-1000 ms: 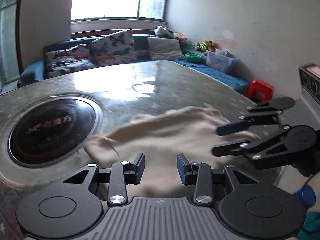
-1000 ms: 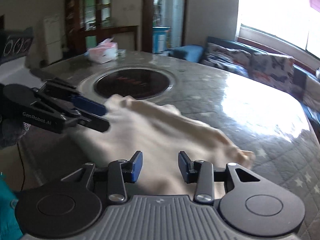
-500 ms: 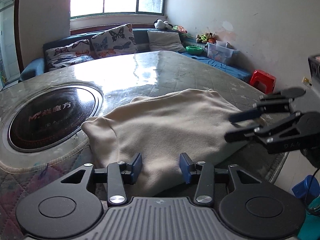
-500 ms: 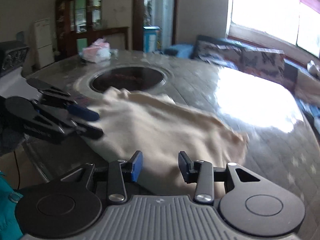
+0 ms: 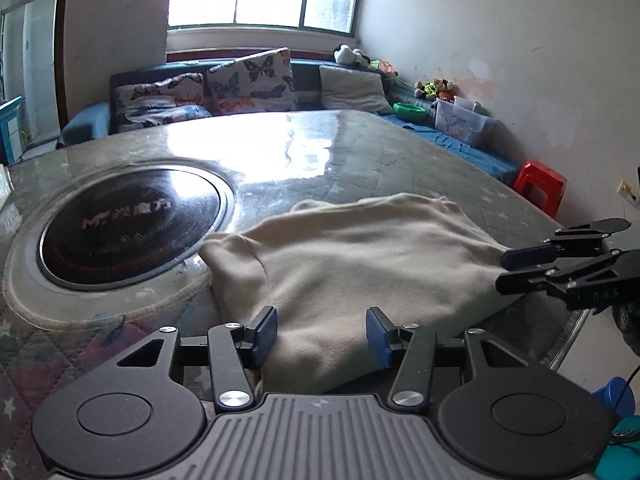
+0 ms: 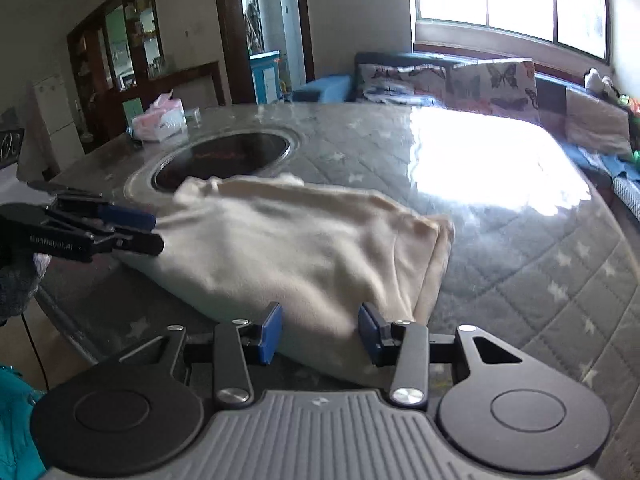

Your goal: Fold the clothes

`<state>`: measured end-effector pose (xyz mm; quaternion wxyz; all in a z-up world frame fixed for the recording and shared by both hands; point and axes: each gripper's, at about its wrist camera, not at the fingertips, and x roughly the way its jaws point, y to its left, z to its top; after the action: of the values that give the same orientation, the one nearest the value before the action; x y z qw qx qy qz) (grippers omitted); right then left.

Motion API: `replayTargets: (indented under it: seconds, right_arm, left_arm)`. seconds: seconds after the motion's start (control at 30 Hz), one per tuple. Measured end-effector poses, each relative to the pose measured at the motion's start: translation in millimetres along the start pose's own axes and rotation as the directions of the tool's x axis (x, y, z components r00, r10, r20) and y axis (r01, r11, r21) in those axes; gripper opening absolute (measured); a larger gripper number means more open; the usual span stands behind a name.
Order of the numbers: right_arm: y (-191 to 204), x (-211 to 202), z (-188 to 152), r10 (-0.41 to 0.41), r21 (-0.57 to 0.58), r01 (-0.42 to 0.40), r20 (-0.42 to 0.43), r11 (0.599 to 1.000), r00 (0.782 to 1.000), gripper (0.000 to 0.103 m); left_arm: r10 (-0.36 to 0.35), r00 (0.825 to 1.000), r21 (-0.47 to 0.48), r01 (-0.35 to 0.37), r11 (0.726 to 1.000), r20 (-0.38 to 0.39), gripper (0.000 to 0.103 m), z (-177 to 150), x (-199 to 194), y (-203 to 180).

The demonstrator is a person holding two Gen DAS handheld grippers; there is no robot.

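Observation:
A cream garment [image 5: 360,256] lies folded over on the quilted table near its front edge; it also shows in the right wrist view [image 6: 288,248]. My left gripper [image 5: 322,334] is open and empty, its fingers just above the garment's near edge. My right gripper [image 6: 318,334] is open and empty at the garment's near right corner. The right gripper also shows in the left wrist view [image 5: 508,270] at the cloth's right edge. The left gripper shows in the right wrist view [image 6: 154,232] at the cloth's left edge.
A round black cooktop [image 5: 128,228] is set in the table left of the garment. A pink tissue pack [image 6: 160,122] sits at the far table edge. A sofa with cushions [image 5: 248,80] and a red stool [image 5: 540,186] stand beyond the table.
The garment has settled flat on the table and stopped moving. Both grippers have drawn back a little toward the table's near edge, still open.

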<state>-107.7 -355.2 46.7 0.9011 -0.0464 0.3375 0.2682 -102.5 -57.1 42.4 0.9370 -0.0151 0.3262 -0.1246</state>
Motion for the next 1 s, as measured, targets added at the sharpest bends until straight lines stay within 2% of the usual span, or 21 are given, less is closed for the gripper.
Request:
replayTargets:
  seconds: [0.2,0.37,0.53,0.77,1.0]
  right_arm:
    - [-3.2,7.8,0.0,0.002,-0.004,-0.002,-0.029,1.0,1.0,0.043]
    - [6.3,3.3,10.8,0.003,-0.052,-0.003,-0.007,0.999,1.0,0.043]
    - [19.2,9.5,21.2,0.041,-0.104,-0.041,-0.002,0.994,0.999,0.043]
    - [40.9,27.2,33.6,0.105,-0.167,-0.103,0.002,0.98,0.995,0.043]
    - [53.9,42.8,34.2,0.109,-0.229,-0.12,-0.057,0.966,0.992,0.043]
  left_arm:
    - [0.057,0.998,-0.065,-0.058,0.996,-0.016,0.052,-4.7,-0.8,14.7]
    - [0.064,0.998,-0.13,-0.065,0.989,-0.012,0.052,-9.9,-7.8,27.2]
    - [0.076,0.997,-0.195,-0.076,0.978,-0.009,0.052,-14.2,-12.5,37.5]
    - [0.084,0.996,-0.219,-0.088,0.972,-0.028,0.054,-22.0,-11.2,39.3]
    - [0.078,0.997,-0.217,-0.081,0.973,-0.026,0.054,-19.9,-13.9,41.1]
